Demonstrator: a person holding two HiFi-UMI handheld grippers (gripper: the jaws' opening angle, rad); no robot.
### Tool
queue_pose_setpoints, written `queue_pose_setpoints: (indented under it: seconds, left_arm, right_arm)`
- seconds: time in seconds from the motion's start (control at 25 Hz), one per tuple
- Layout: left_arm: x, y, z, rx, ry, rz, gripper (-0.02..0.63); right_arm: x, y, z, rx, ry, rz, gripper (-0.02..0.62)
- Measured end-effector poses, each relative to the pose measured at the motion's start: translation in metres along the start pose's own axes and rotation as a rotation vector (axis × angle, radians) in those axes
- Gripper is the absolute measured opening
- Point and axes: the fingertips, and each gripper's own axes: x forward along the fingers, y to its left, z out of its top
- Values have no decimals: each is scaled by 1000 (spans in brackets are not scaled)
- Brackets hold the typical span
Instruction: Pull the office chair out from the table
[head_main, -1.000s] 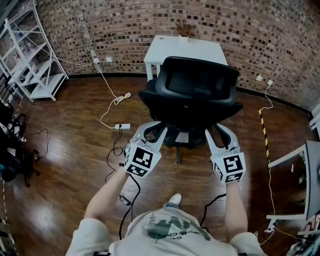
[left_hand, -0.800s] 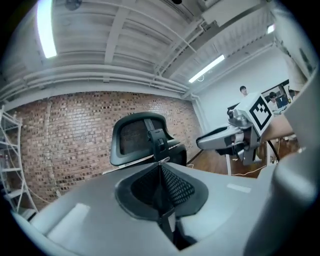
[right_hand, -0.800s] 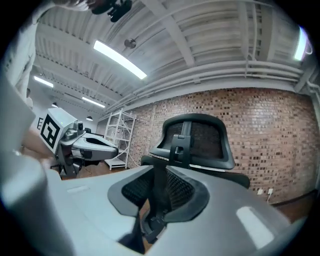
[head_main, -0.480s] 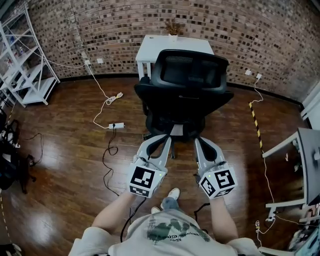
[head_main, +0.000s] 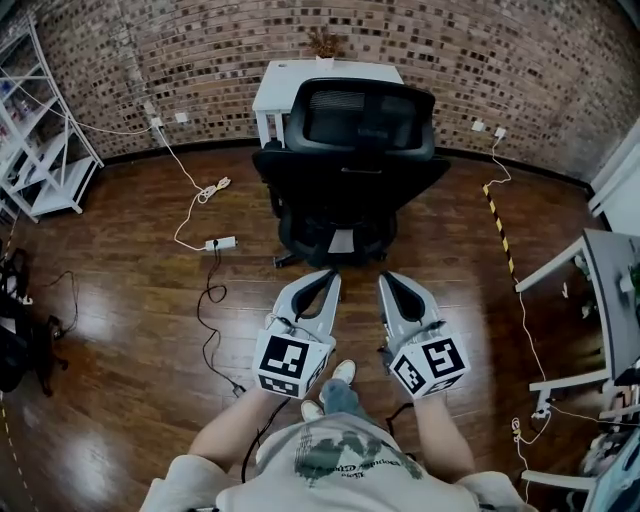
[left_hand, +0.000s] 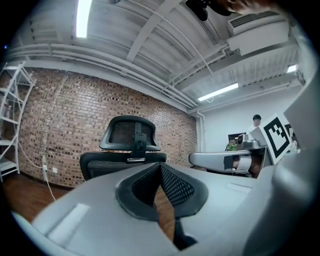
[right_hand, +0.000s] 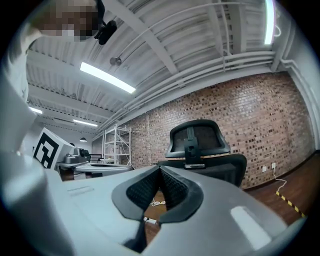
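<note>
The black office chair (head_main: 345, 170) stands on the wood floor with its back to me, in front of the small white table (head_main: 325, 80) at the brick wall. My left gripper (head_main: 326, 281) and right gripper (head_main: 388, 281) hover side by side nearer me, short of the chair's base and not touching it. Both are shut with nothing between the pads. In the left gripper view the chair (left_hand: 131, 145) shows beyond the shut left gripper (left_hand: 159, 167). The right gripper view shows the chair (right_hand: 200, 145) past the shut right gripper (right_hand: 160, 172).
White shelving (head_main: 40, 150) stands at the left wall. A power strip (head_main: 218, 243) and cables lie on the floor left of the chair. Yellow-black tape (head_main: 497, 225) runs along the floor at the right, near a grey desk (head_main: 600, 290). A dried plant (head_main: 322, 45) sits on the table.
Both grippers have left the chair's seat and drawn back toward me, and their jaws have shut. The chair now stands apart from them.
</note>
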Motion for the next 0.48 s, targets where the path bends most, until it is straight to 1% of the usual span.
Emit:
queue_pose_setpoints:
  seconds: [0.32,0.48]
  left_arm:
    - [-4,-17,0,-4,2,-22,15]
    - [-7,-18,0,11,-1,-19,15]
  right_arm:
    - [-8,9,2,-16,1,23,0]
    - [-11,13,3,-21,3,29,0]
